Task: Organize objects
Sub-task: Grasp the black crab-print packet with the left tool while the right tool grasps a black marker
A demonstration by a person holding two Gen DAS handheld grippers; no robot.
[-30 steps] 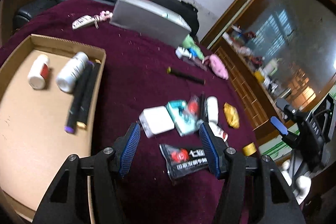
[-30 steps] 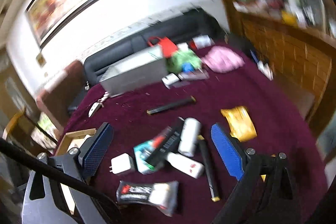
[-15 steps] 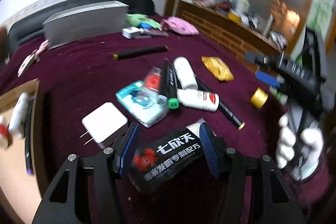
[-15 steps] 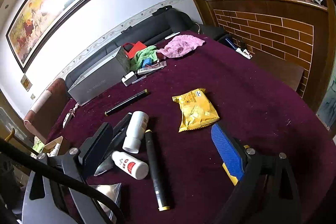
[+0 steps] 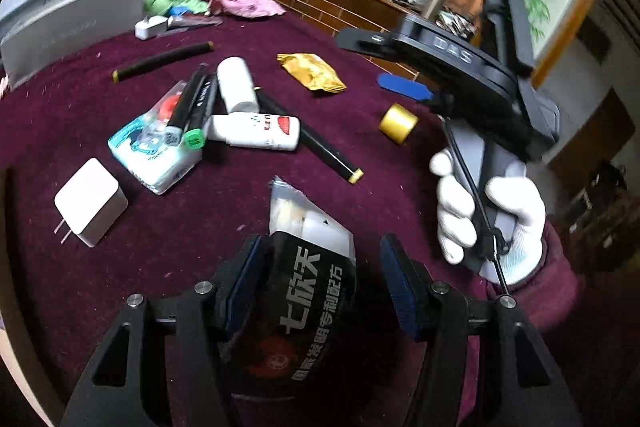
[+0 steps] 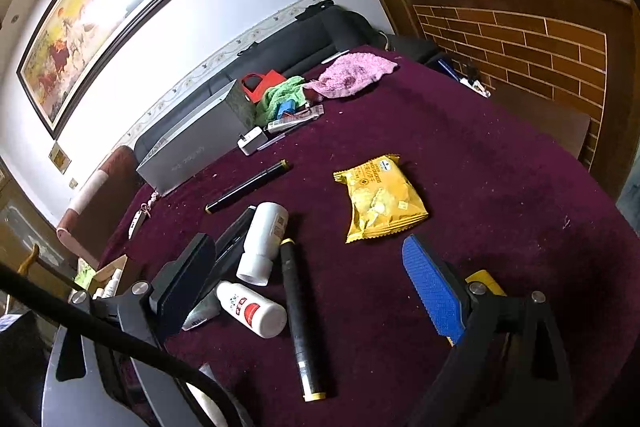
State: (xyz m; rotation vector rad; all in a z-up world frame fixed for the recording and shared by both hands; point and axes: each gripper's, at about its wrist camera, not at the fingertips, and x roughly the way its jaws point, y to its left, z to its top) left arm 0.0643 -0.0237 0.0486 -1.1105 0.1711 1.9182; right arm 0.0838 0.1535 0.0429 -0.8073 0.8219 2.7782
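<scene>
- Black snack packet (image 5: 308,291): lying flat on the dark red cloth (image 6: 500,187), at 6 o'clock in the left view, right between the two pads of the left claw (image 5: 321,251).
- Left claw: spread apart and not squeezing. Looks to touch the packet with the 9 o'clock pad, with a gap on the 3 o'clock side.
- Right claw (image 6: 306,247): spread wide too, holding nothing, hanging over the pile of things.
- Could go wrong: may pinch only the thin, shiny edge, so the packet slips out or folds up.
- Could go wrong: may catch the soft cloth with the packet and drag it, shaking the other things.
- Could go wrong: may bump the white charger (image 5: 90,201) at 10 o'clock from the packet when lifting toward that side.
- Could go wrong: may knock the gloved hand (image 5: 488,223) at 2 o'clock, close by.
- On the cloth: lots of crumbs and bits. A tissue pack (image 5: 154,151), two markers (image 5: 192,107), a white bottle (image 5: 256,131) and a long black pen (image 6: 298,319), all piled together at 12 o'clock from the packet.
- Farther out: a yellow snack bag (image 6: 380,199) and a gold round thing (image 5: 398,123) at 1 o'clock.
- At the far edge: a silver box (image 6: 192,147), a green cloth (image 6: 280,95) and a pink cloth (image 6: 352,71).
- Room: a black sofa (image 6: 320,27) behind, a big horse painting (image 6: 92,15) on the white wall, and a wooden counter (image 6: 520,39) with brick lines, full of clutter.
</scene>
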